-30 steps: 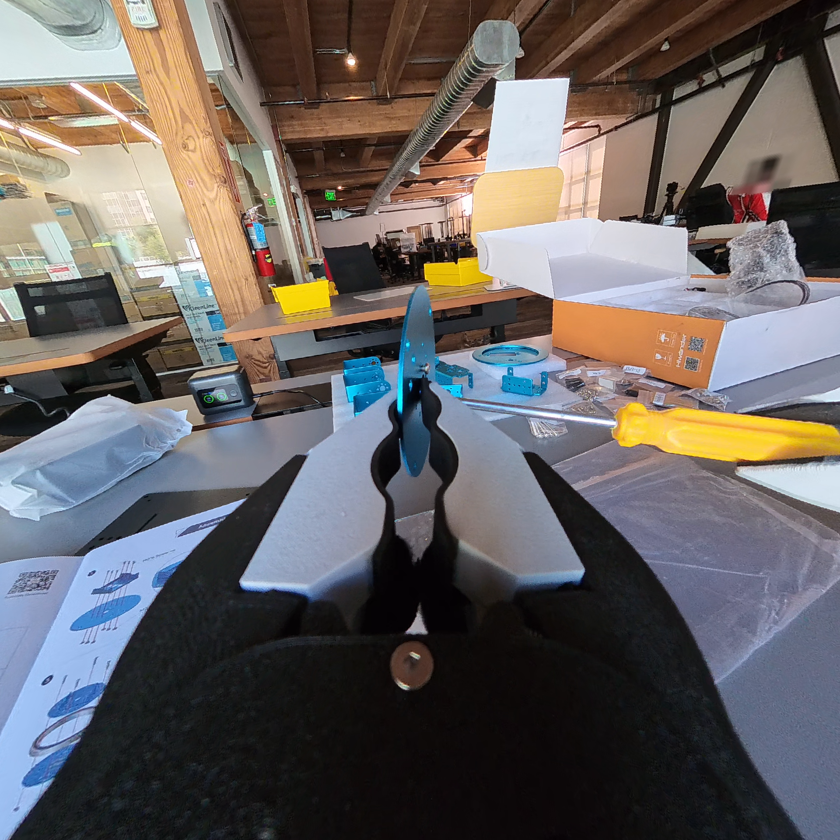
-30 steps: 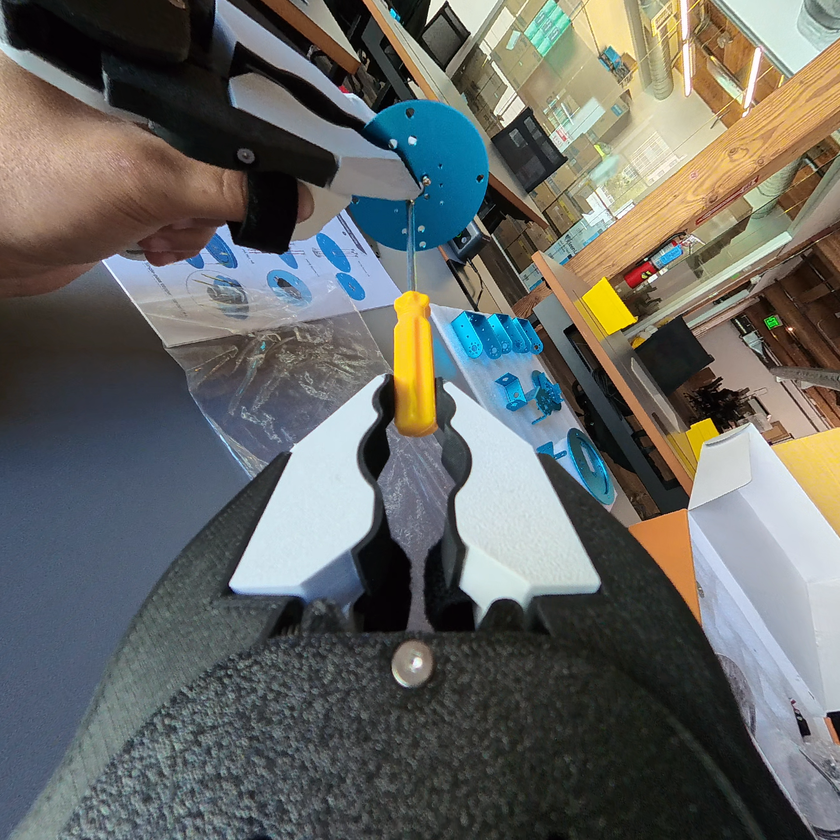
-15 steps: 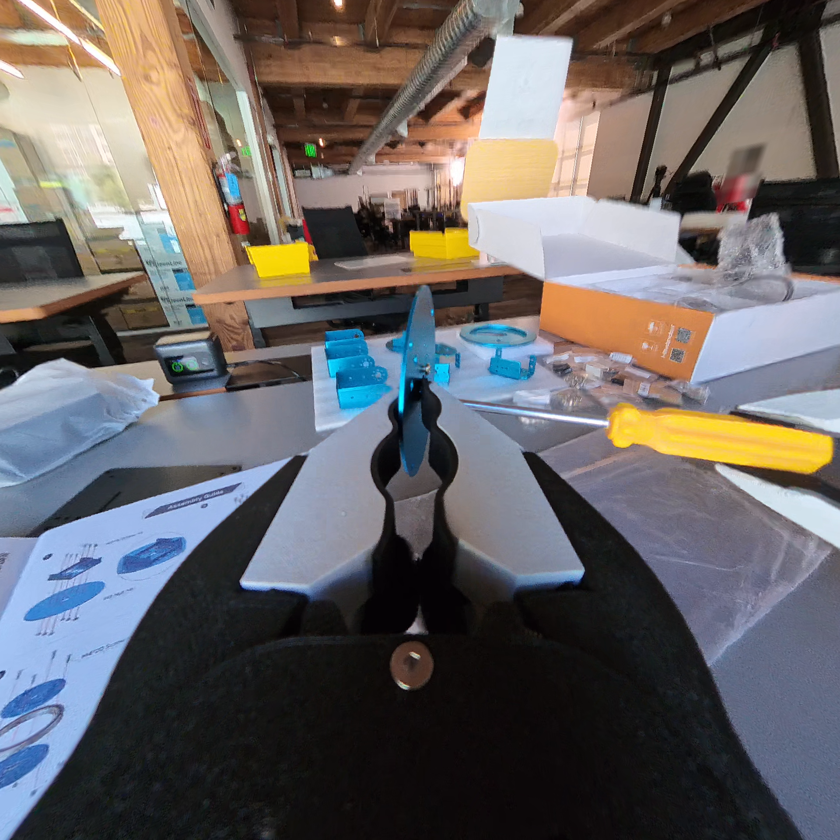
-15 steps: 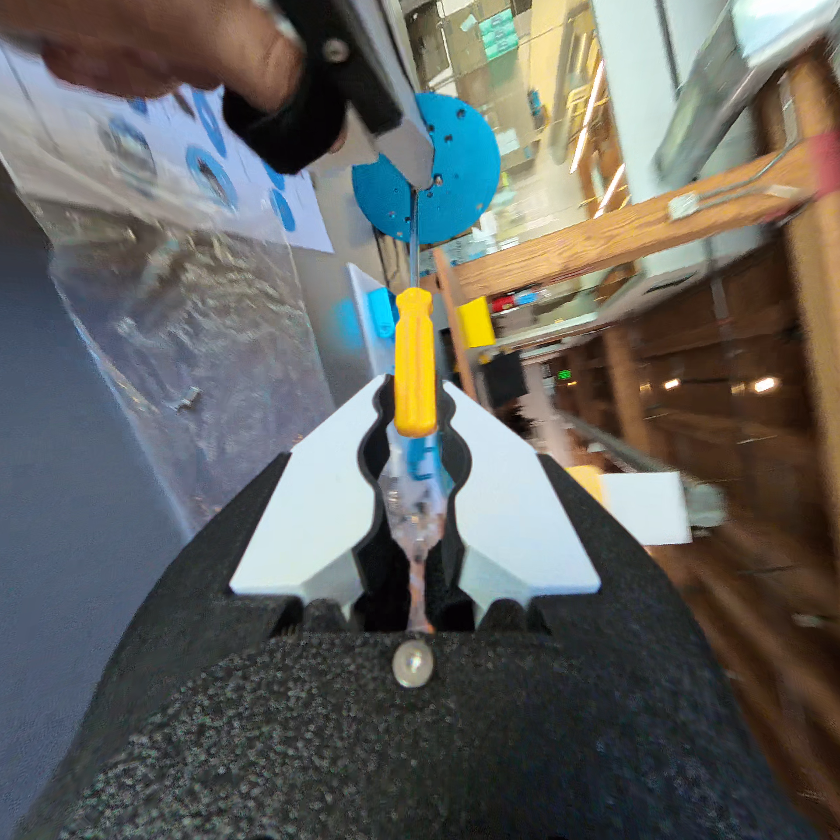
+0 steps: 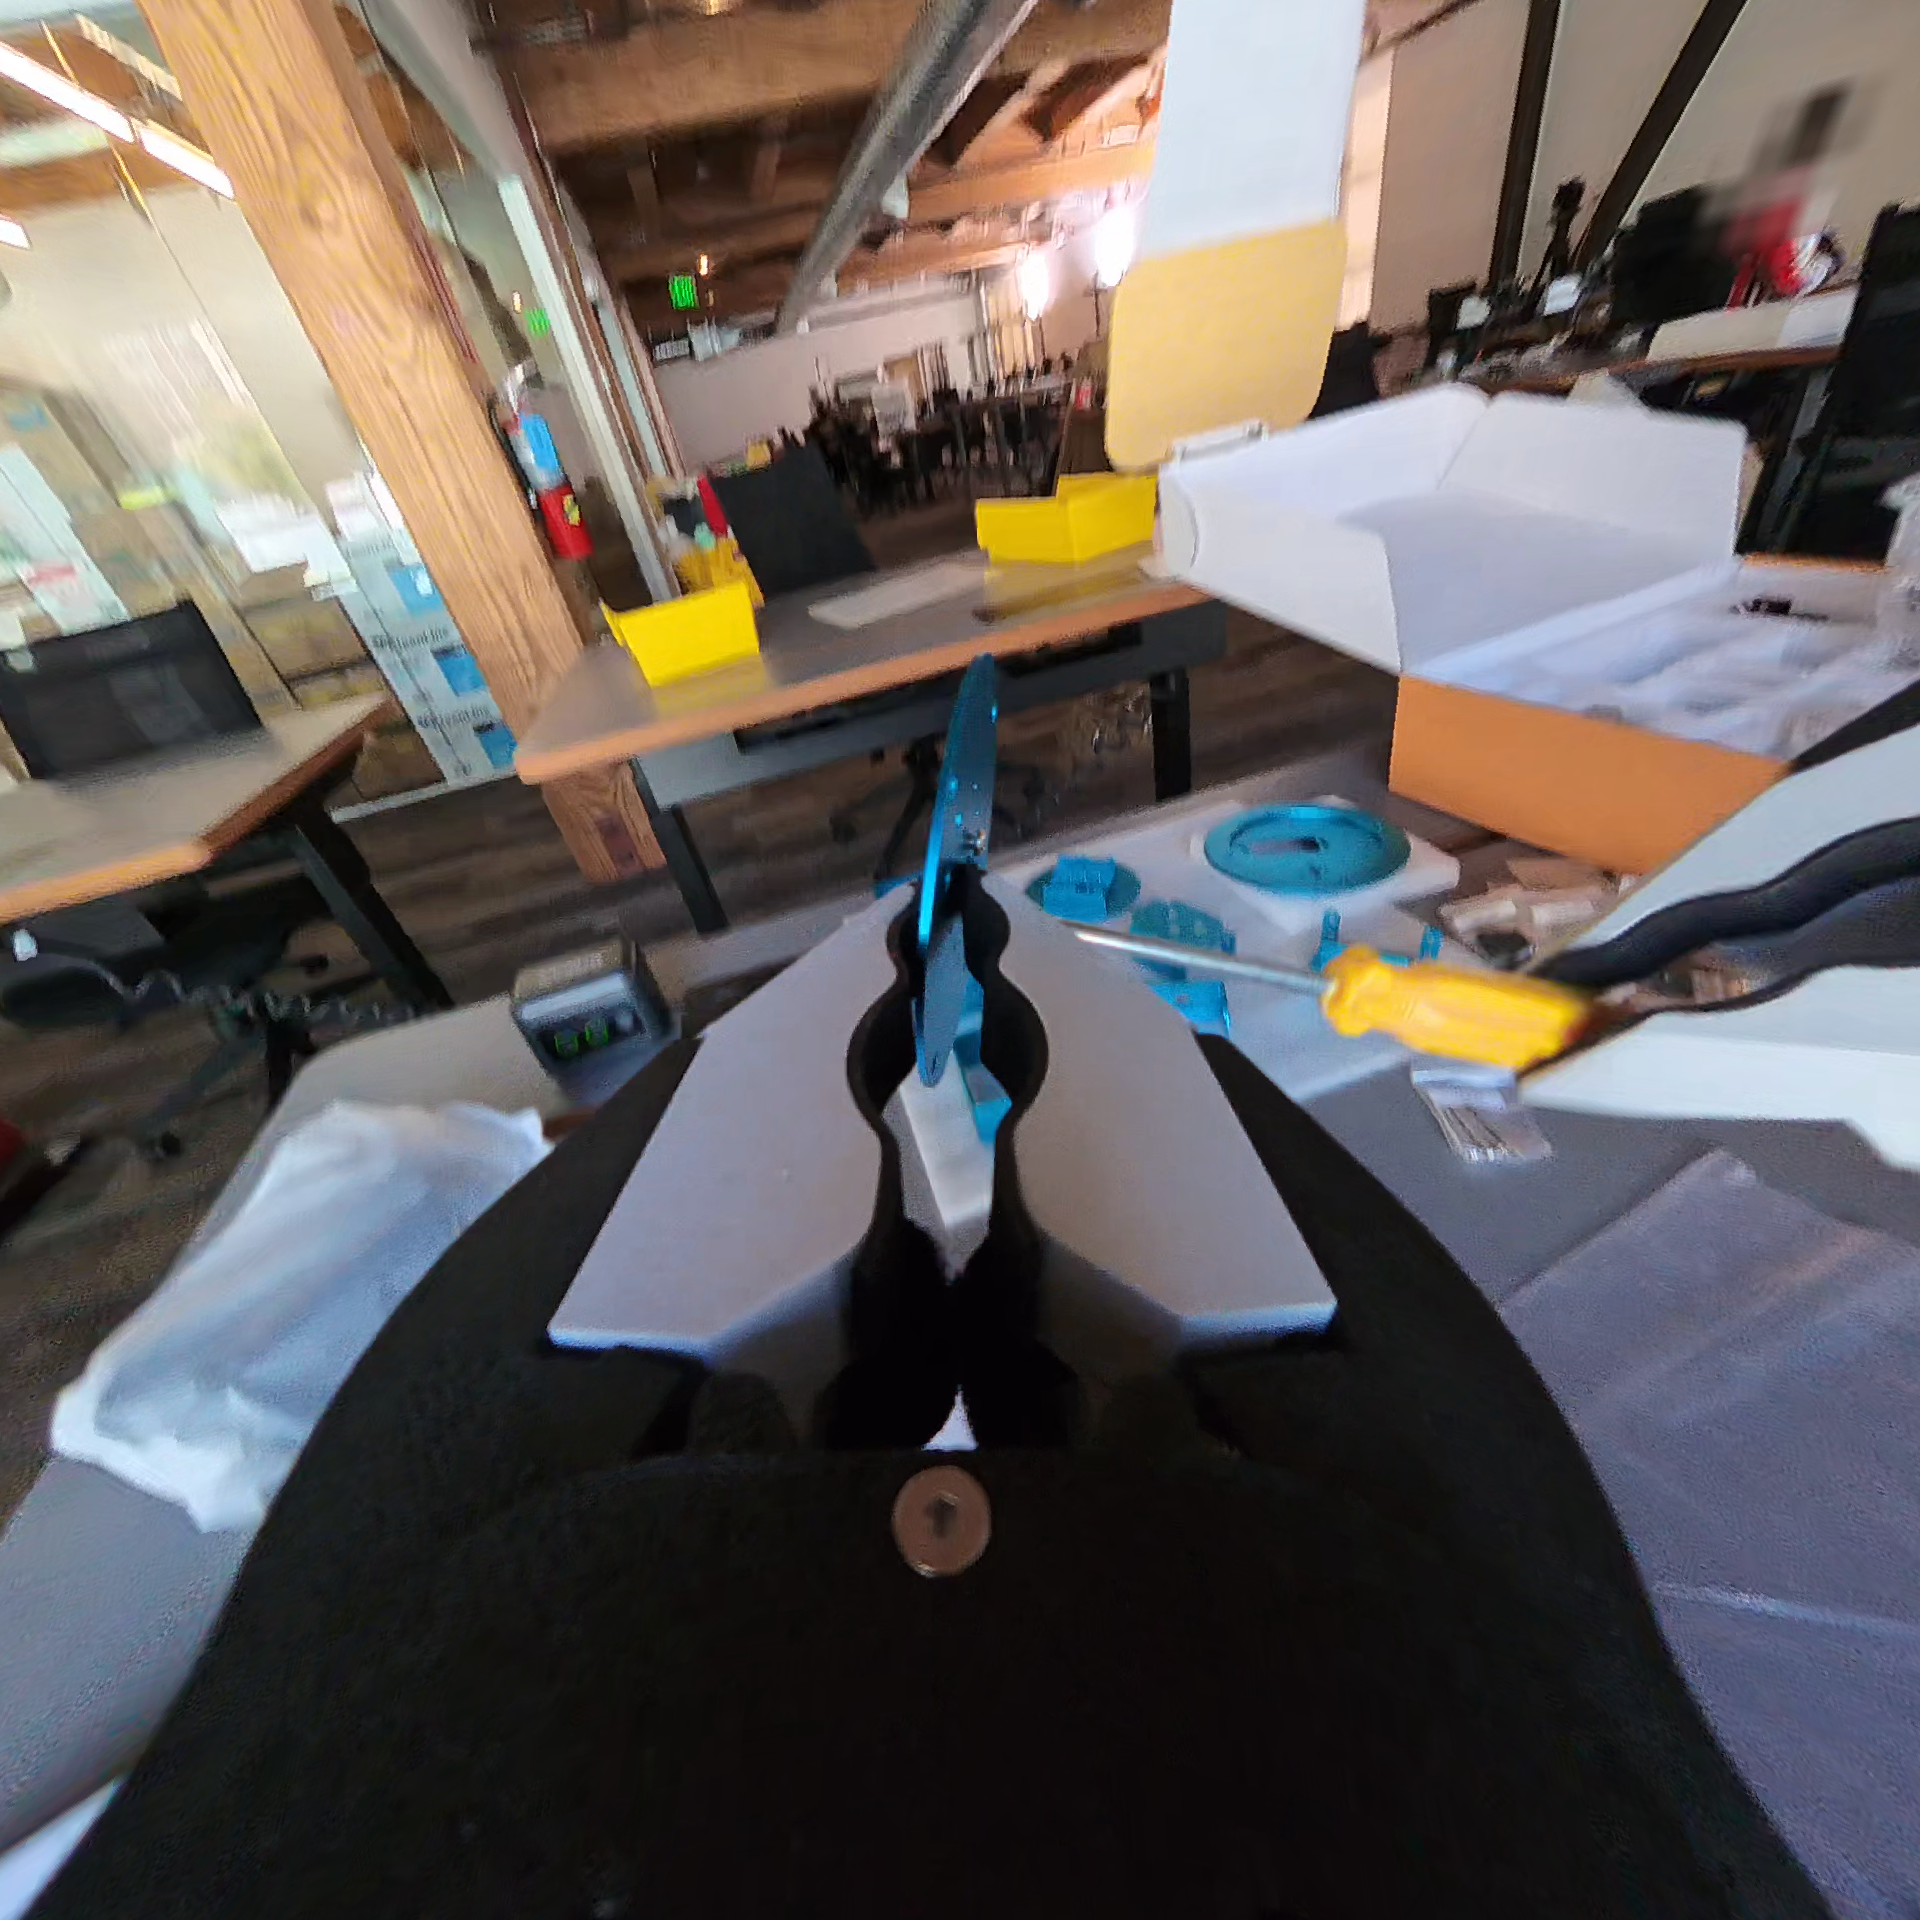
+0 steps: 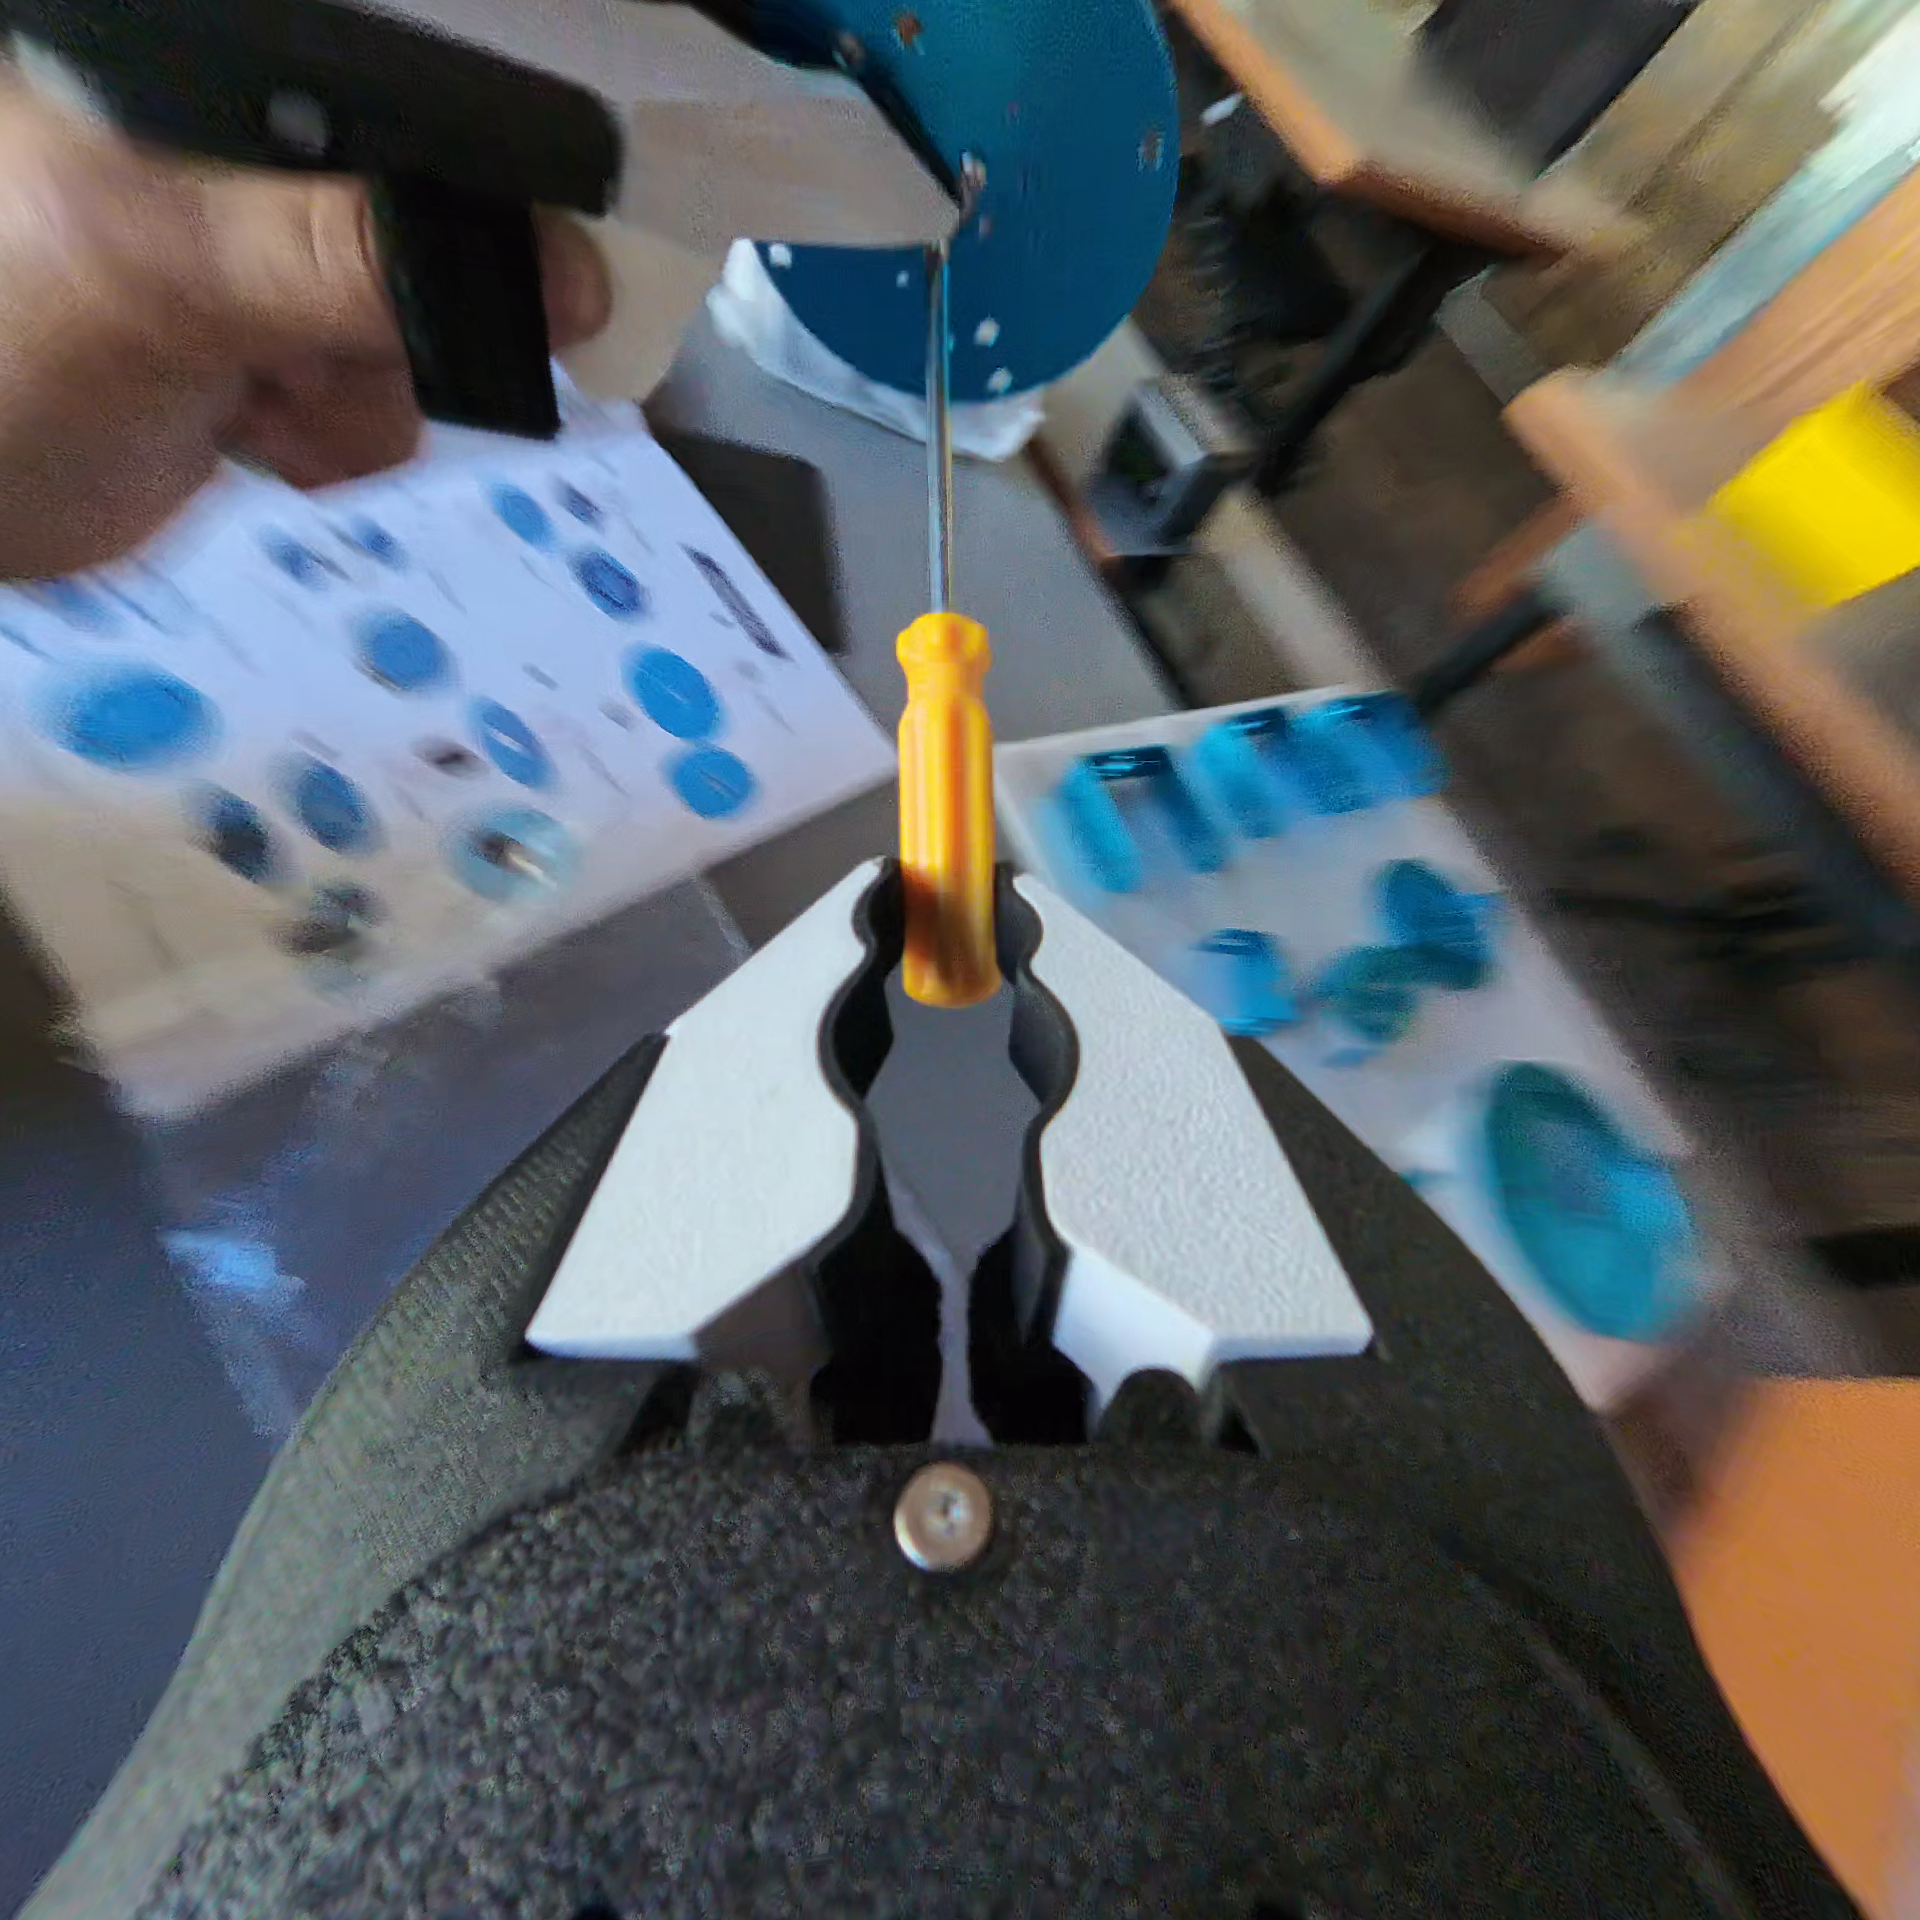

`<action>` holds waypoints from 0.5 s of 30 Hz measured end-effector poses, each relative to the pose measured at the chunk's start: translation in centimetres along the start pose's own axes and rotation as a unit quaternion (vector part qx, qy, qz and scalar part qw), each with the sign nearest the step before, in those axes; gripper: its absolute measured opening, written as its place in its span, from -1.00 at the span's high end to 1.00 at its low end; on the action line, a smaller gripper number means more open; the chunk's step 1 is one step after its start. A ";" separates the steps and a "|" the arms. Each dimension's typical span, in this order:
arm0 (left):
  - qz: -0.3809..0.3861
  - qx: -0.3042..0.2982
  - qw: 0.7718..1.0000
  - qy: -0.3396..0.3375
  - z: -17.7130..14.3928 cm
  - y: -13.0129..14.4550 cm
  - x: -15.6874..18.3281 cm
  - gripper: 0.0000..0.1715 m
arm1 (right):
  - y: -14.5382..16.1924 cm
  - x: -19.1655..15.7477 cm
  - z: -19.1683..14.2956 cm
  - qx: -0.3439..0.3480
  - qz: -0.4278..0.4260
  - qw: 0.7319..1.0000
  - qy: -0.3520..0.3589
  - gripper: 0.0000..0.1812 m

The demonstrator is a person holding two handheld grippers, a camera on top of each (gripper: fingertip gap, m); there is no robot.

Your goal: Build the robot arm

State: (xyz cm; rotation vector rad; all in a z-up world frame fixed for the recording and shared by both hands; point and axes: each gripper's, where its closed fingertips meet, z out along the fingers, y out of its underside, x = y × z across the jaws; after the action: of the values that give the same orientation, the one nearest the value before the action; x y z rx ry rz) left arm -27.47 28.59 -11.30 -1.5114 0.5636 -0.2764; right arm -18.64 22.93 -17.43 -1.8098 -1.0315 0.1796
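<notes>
Two grippers meet over a grey table (image 5: 1714,1455). The left gripper (image 5: 951,904) is clamped on a blue disc (image 5: 961,821), held edge-on and upright, its rim rising toward 12 o'clock. The right gripper (image 6: 948,894) is closed on the orange handle of a screwdriver (image 6: 943,800); the shaft runs to 12 o'clock, and its tip sits at the disc (image 6: 1018,187) beside the left gripper's fingertip. In the left wrist view the screwdriver (image 5: 1444,1013) comes in from 3 o'clock, its tip just right of the disc. A hand (image 6: 156,343) grips the left gripper at 10 o'clock. A sheet (image 6: 416,727) with blue drawings lies at 9 o'clock, blue parts (image 6: 1278,790) on a white pad at 3 o'clock. An open box (image 5: 1558,727) stands at 2 o'clock.
</notes>
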 end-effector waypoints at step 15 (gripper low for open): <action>-0.011 0.289 0.948 0.134 -4.8 -12.0 -2.0 0.93 | -11.1 -3.3 -6.8 0.145 0.491 0.525 -0.680 0.82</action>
State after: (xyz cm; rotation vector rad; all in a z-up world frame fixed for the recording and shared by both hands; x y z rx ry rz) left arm -29.58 24.78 1.02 -0.9142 0.6126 -0.6151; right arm -23.34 17.33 -6.13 -1.4631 -0.5714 2.6161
